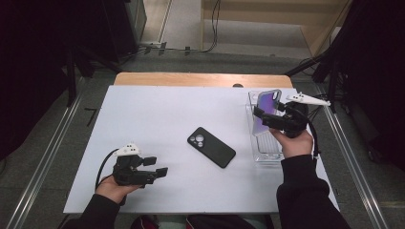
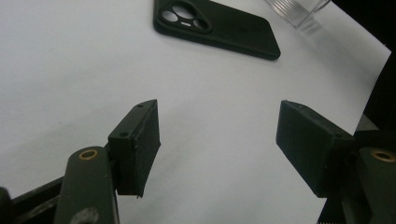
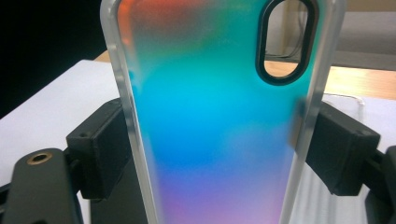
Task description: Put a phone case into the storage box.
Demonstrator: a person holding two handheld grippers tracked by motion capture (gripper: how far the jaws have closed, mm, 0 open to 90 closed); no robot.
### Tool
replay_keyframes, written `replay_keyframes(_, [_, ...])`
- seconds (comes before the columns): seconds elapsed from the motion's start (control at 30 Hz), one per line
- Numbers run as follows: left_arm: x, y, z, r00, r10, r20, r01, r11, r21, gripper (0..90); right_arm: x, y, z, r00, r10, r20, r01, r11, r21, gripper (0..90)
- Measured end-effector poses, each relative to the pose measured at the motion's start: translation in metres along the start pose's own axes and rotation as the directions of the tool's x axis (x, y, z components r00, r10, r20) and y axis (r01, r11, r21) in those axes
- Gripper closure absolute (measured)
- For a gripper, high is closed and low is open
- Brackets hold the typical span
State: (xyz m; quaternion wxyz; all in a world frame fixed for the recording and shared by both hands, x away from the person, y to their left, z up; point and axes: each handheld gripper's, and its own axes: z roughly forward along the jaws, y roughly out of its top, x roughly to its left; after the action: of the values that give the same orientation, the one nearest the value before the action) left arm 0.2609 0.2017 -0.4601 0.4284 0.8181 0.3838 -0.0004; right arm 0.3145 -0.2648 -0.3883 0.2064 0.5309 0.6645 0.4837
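My right gripper [image 1: 263,116] is shut on an iridescent phone case [image 1: 265,110] and holds it upright over the clear plastic box [image 1: 265,153] at the table's right. In the right gripper view the case [image 3: 219,112] fills the space between the jaws, whose pads press its two long clear edges; its camera cutout is at the top right. A black phone [image 1: 211,146] lies back up on the white table [image 1: 157,109], mid table. My left gripper [image 1: 157,166] rests low at the front left, open and holding nothing. Ahead of its jaws lies the phone [image 2: 215,27].
The clear box corner [image 2: 299,9] shows beyond the phone in the left gripper view. A wooden strip [image 1: 200,79] runs along the table's far edge. Metal rails flank the table on both sides, and dark curtains stand to the left and right.
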Motion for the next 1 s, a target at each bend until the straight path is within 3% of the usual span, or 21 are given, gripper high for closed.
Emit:
replay_keyframes(0.47, [-0.001, 0.000, 0.006, 0.9999, 0.013, -0.008, -0.012, 0.9997, 0.022, 30.5, -0.024, 0.013, 0.021, 0.9946, 0.017, 0.102, -0.015, 1.000, -0.020, 14.4])
replay_keyframes(0.6, [-0.002, 0.000, 0.007, 0.9998, 0.022, 0.000, -0.022, 0.9994, 0.026, 30.5, -0.036, 0.020, 0.040, 0.9913, 0.048, 0.123, -0.046, 0.999, -0.022, 14.3])
replay_keyframes(0.7, [-0.001, 0.000, 0.007, 0.9999, 0.016, -0.001, -0.016, 0.9995, 0.026, 30.5, -0.039, 0.025, 0.052, 0.9872, 0.034, 0.156, -0.032, 0.999, -0.017, 14.3])
replay_keyframes(0.87, [0.001, -0.001, 0.008, 1.0000, 0.007, 0.003, -0.007, 0.9996, 0.028, 30.5, -0.046, 0.028, 0.066, 0.9843, 0.046, 0.170, -0.044, 0.999, -0.015, 14.3])
replay_keyframes(0.9, [0.000, -0.001, 0.009, 0.9999, 0.011, 0.007, -0.011, 0.9996, 0.026, 30.6, -0.050, 0.030, 0.073, 0.9820, 0.066, 0.177, -0.066, 0.998, -0.005, 14.3])
replay_keyframes(1.0, [0.000, -0.001, 0.009, 0.9999, 0.014, 0.005, -0.014, 0.9995, 0.028, 30.5, -0.056, 0.031, 0.084, 0.9791, 0.060, 0.194, -0.063, 0.998, 0.010, 14.2])
